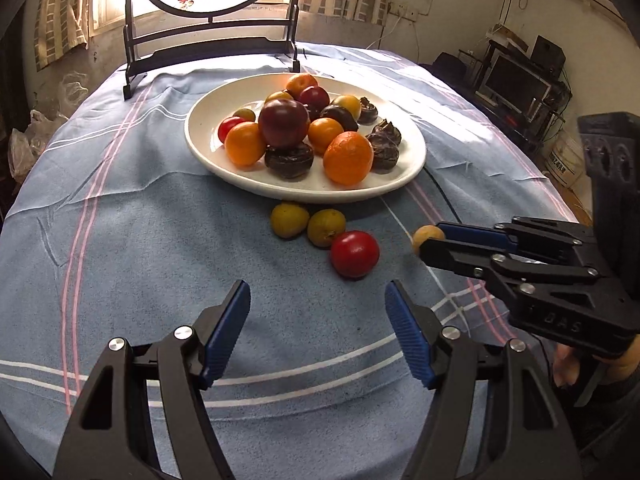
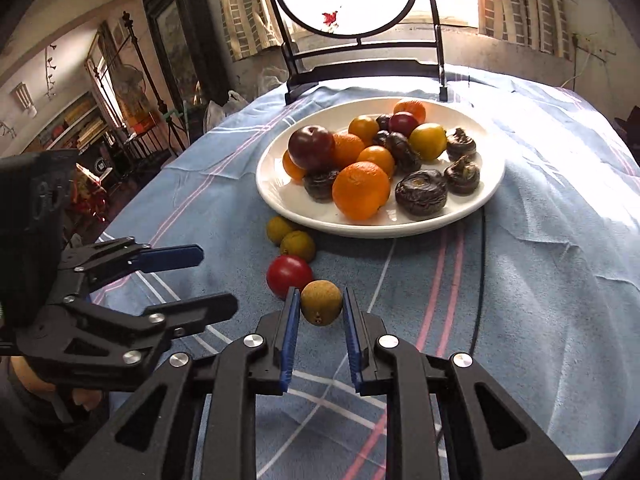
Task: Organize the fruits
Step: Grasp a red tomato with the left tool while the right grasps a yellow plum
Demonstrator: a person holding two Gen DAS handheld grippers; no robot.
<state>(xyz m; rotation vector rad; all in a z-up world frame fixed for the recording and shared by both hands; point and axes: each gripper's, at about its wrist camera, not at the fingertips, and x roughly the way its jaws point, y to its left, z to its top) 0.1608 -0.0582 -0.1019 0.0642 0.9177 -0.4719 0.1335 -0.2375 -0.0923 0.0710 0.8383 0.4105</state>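
Observation:
A white plate [image 1: 200, 128] [image 2: 272, 184] piled with oranges, plums and dark wrinkled fruits sits at the middle of the blue striped cloth. In front of it lie two yellow-green fruits [image 1: 290, 220] [image 2: 280, 230] and a red fruit [image 1: 355, 253] [image 2: 289, 275]. Right of the red one, a small tan round fruit [image 2: 322, 308] [image 1: 428, 236] rests on the cloth, and my right gripper [image 2: 321, 298] [image 1: 430, 242] is shut on it, blue pads against both its sides. My left gripper [image 1: 318, 290] [image 2: 212, 280] hangs open over bare cloth, short of the red fruit, with nothing between its fingers.
A round painted screen on a black stand [image 1: 212, 40] [image 2: 360, 64] stands on the table behind the plate. A thin black cable [image 2: 480, 280] runs over the cloth to the plate's right. Off the table's right side are shelves with a monitor [image 1: 516, 84].

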